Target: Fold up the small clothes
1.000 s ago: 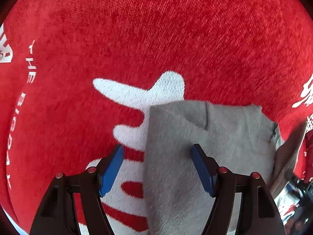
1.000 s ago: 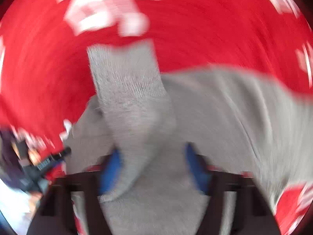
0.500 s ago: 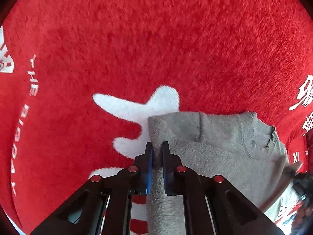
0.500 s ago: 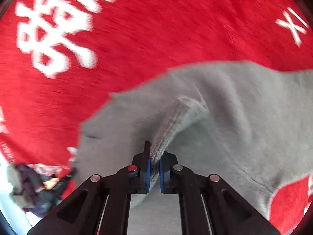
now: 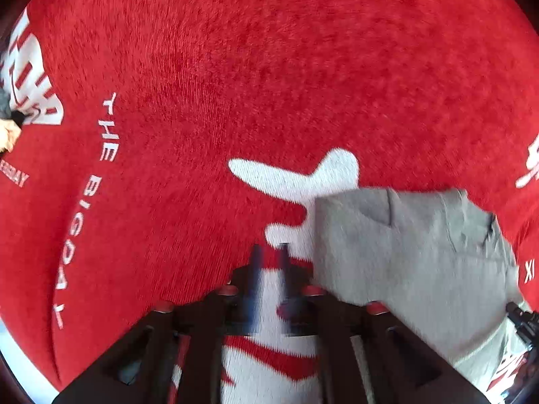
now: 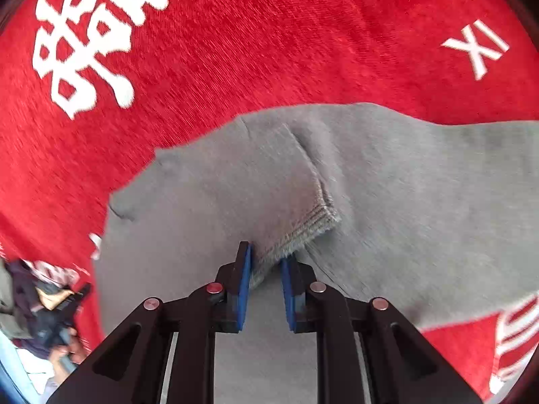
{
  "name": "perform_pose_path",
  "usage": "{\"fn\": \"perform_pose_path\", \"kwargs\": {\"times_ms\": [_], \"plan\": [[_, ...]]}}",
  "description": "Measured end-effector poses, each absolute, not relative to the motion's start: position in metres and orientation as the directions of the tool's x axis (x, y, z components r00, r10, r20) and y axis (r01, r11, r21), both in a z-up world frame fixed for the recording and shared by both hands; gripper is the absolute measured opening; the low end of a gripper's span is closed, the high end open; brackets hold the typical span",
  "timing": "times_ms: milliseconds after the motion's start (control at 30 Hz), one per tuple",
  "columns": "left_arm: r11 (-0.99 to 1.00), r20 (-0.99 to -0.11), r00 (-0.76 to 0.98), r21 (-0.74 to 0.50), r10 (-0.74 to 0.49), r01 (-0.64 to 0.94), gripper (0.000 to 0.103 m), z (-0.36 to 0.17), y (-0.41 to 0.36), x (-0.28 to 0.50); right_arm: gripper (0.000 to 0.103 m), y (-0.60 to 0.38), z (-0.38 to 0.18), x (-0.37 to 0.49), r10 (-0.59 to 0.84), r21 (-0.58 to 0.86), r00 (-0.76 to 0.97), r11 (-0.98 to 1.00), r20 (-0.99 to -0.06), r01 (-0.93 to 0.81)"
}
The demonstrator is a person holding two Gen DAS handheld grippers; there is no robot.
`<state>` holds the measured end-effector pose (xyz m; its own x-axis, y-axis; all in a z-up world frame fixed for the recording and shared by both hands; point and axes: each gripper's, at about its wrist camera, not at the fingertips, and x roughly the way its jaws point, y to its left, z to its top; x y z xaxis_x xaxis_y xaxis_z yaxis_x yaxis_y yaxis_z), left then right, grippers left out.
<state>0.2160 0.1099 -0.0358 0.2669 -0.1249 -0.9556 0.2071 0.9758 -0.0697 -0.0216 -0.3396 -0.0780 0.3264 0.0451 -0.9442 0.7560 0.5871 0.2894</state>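
A small grey knit garment (image 6: 387,202) lies flat on a red cloth with white print (image 6: 269,50). One sleeve with a ribbed cuff (image 6: 303,225) is folded across its body. My right gripper (image 6: 266,259) is slightly open, and the cuff's edge lies loose between its blue pads. In the left wrist view the garment (image 5: 404,252) lies to the right. My left gripper (image 5: 269,252) is blurred, slightly open and empty, over the red cloth (image 5: 235,84) just left of the garment's folded edge.
The red cloth covers the whole surface in both views, with white lettering (image 5: 107,128) at the left and large white characters (image 6: 94,33) at the far left. A person's hand and dark items (image 6: 43,306) show at the lower left edge of the right wrist view.
Both grippers were shut on the garment half a second ago. Both have opened a little and let go. The left gripper has moved left off the garment's edge.
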Motion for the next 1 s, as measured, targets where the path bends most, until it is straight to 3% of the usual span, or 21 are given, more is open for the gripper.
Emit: {"fn": "perform_pose_path", "kwargs": {"times_ms": [33,67,267,533,633,767,900,1000], "plan": [[0.975,-0.952,0.281,-0.060,-0.121,0.215,0.071,-0.028,0.107,0.208,0.021,-0.337,-0.073,-0.024,0.025,0.252,0.297,0.599,-0.955,0.760],[0.973,-0.944,0.303,-0.061,-0.130,0.224,0.074,-0.019,0.106,0.202,0.021,-0.334,-0.067,-0.027,0.001,0.217,0.273,0.606,-0.962,0.765],[0.929,-0.946,0.254,-0.104,-0.203,0.355,0.074,-0.014,0.058,0.157,0.021,-0.307,-0.036,-0.016,-0.045,0.220,0.350,0.701,-0.936,0.679],[0.925,-0.980,0.178,-0.013,-0.086,0.379,0.074,-0.064,0.049,0.115,0.021,-0.270,-0.084,0.019,-0.012,0.119,0.224,0.821,-0.974,0.558],[0.930,-0.980,0.167,-0.039,-0.107,0.366,0.074,-0.059,0.055,0.110,0.032,-0.267,-0.083,0.002,0.013,0.123,0.196,0.818,-0.981,0.562],[0.932,-0.983,0.149,-0.050,-0.110,0.359,0.074,-0.046,0.049,0.101,0.033,-0.272,-0.073,-0.035,0.052,0.170,0.210,0.786,-0.976,0.595],[0.923,-0.985,0.144,-0.031,-0.093,0.384,0.074,-0.036,0.028,0.084,0.045,-0.273,-0.067,-0.061,0.082,0.204,0.212,0.732,-0.974,0.650],[0.918,-0.986,0.120,-0.059,-0.115,0.393,0.074,-0.034,0.011,0.071,0.045,-0.274,-0.064,-0.078,0.104,0.228,0.218,0.697,-0.970,0.680]]}}
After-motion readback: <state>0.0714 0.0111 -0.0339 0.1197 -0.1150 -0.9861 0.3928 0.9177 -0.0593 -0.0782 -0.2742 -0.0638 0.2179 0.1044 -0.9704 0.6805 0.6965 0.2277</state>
